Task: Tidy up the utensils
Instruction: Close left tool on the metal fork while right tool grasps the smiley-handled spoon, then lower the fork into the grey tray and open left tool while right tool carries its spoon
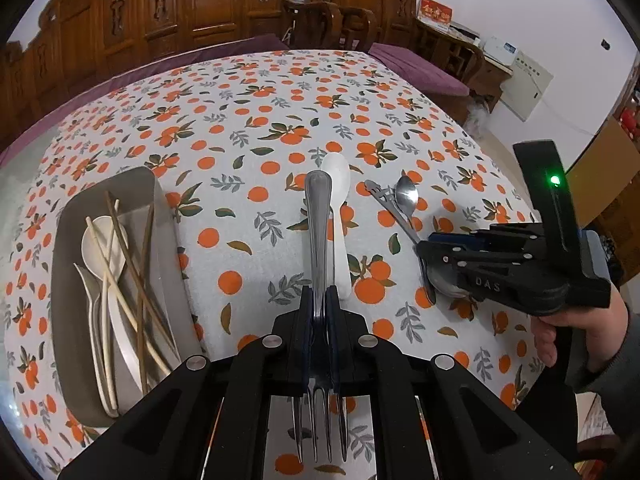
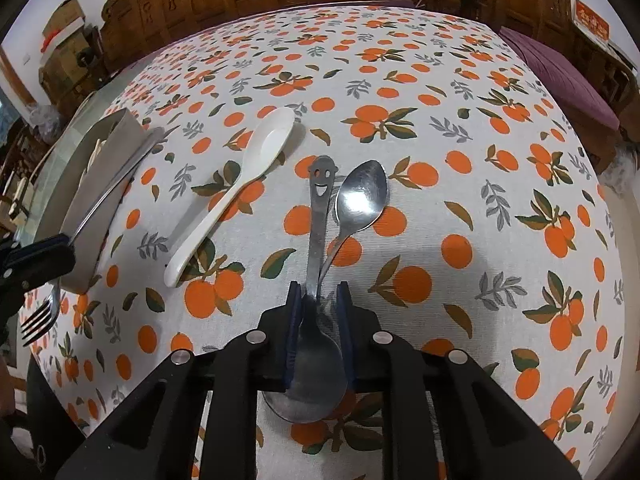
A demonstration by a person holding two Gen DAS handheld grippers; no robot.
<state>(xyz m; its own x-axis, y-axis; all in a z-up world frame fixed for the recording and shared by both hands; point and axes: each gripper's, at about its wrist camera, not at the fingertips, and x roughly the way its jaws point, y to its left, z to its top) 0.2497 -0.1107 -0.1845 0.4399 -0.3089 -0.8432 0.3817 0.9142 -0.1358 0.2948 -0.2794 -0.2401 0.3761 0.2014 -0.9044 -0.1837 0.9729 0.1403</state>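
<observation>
Mid-sort, with both hands busy. Left gripper (image 1: 320, 308) clenched on a steel fork (image 1: 319, 232), handle pointing away over the orange-print tablecloth (image 1: 248, 92), 4 tines hanging back toward the camera. Just to the left, a grey tray (image 1: 160, 216) already holding pale spoons and several chopsticks (image 1: 140, 280) in a loose heap. Right gripper (image 2: 319, 312) set around a smiley-handled spoon (image 2: 319, 208), bowl under the camera, blue pads close at either side of the neck; whether actually pinching or only bracketing, cannot tell from these views. Beside it, touching or crossing at the handles, a second steel spoon (image 2: 362, 196) lying bowl-up on the cloth. Further left, a white plastic spoon (image 2: 256, 160) resting alone, between the steel pair and the tray. Step in hand, by judgement: fork carried, not yet dropped in; smiley spoon being taken up. Next move likely calling for a swing of the fork leftward over the tray rim, lengthwise with the chopsticks, then release. For the right side, a firm close and a clean lift, minding the overlapping second spoon so as not to drag it along.
</observation>
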